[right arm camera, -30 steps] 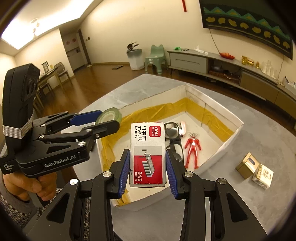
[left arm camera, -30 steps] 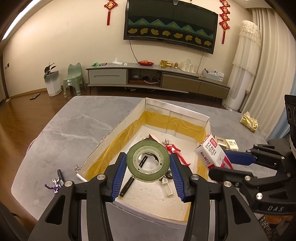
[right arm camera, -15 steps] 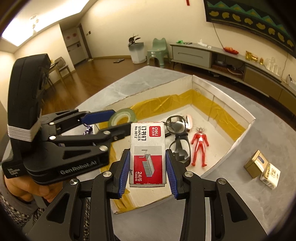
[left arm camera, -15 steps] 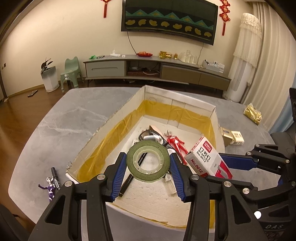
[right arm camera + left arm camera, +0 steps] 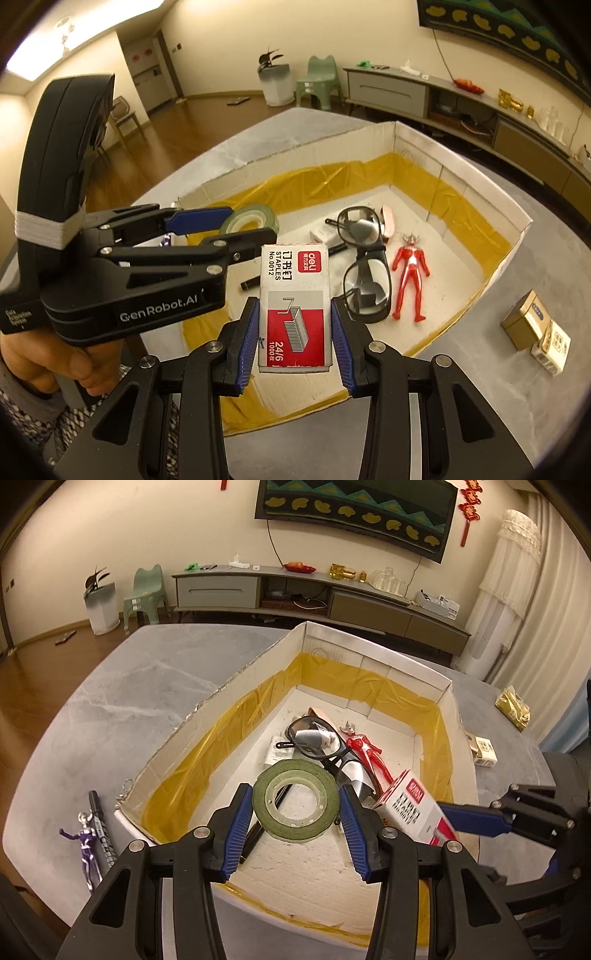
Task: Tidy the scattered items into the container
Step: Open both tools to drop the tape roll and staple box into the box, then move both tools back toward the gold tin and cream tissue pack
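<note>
A white cardboard box [image 5: 221, 690] lined with yellow tape sits on the grey table. My left gripper [image 5: 295, 812] is shut on a green tape roll [image 5: 295, 771], held above the box's near end. My right gripper [image 5: 294, 325] is shut on a red and white staples box [image 5: 293, 280], which hangs over the box's near right part. The other camera shows each held item too: the staples box [image 5: 410, 808] and the tape roll [image 5: 251, 218]. Glasses [image 5: 317, 738], a red figure [image 5: 365, 749] and a black pen [image 5: 255, 838] lie inside.
Left of the box a purple figure [image 5: 86, 845] and a black marker [image 5: 99, 827] lie on the table. Two small cartons [image 5: 528, 325] and a gold packet [image 5: 513, 709] sit to the right. A hand [image 5: 44, 362] holds the left gripper.
Both grippers have moved forward over the box, still holding the tape roll and the staples box. The box interior now fills more of both views.
</note>
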Available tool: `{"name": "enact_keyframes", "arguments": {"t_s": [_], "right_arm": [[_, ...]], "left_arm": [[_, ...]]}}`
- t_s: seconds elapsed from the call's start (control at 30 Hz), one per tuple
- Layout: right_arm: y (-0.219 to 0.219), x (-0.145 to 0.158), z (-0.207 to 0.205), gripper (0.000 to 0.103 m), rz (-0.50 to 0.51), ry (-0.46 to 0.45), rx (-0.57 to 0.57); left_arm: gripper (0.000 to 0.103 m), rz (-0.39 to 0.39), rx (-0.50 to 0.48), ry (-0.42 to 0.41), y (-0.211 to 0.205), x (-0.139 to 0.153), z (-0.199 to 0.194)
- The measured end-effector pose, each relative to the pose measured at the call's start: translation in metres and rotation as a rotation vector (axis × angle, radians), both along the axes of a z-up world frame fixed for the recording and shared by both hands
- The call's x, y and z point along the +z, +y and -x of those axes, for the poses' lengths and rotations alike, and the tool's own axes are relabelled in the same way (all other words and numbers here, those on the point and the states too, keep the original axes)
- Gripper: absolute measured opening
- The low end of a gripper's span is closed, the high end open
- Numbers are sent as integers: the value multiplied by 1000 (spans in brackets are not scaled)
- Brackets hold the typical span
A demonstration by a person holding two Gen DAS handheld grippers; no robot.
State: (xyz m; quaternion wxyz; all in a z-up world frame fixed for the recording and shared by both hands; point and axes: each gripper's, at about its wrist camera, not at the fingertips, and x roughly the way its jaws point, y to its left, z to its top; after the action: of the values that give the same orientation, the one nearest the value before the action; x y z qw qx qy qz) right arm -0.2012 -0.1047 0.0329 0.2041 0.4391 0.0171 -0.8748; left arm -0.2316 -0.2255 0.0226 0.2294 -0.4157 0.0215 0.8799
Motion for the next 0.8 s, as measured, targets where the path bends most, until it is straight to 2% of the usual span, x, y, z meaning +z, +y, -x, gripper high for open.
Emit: {"name": "enact_keyframes", "arguments": {"t_s": [0.3,0.47,0.7,0.8], "right_arm": [[-1,-10,4,41,-2,-16,10],[2,-16,6,41,7,-29,7],[14,-12,9,41,79,-40,-27],[20,-11,11,41,91,-40,-48]], "left_arm": [[49,-3,16,-22,0,-10,8],[56,-2,28,-25,-2,-15,9],[56,-25,33,-20,-7,-13,7],[56,-11,32,-5,-6,-13,5]]}}
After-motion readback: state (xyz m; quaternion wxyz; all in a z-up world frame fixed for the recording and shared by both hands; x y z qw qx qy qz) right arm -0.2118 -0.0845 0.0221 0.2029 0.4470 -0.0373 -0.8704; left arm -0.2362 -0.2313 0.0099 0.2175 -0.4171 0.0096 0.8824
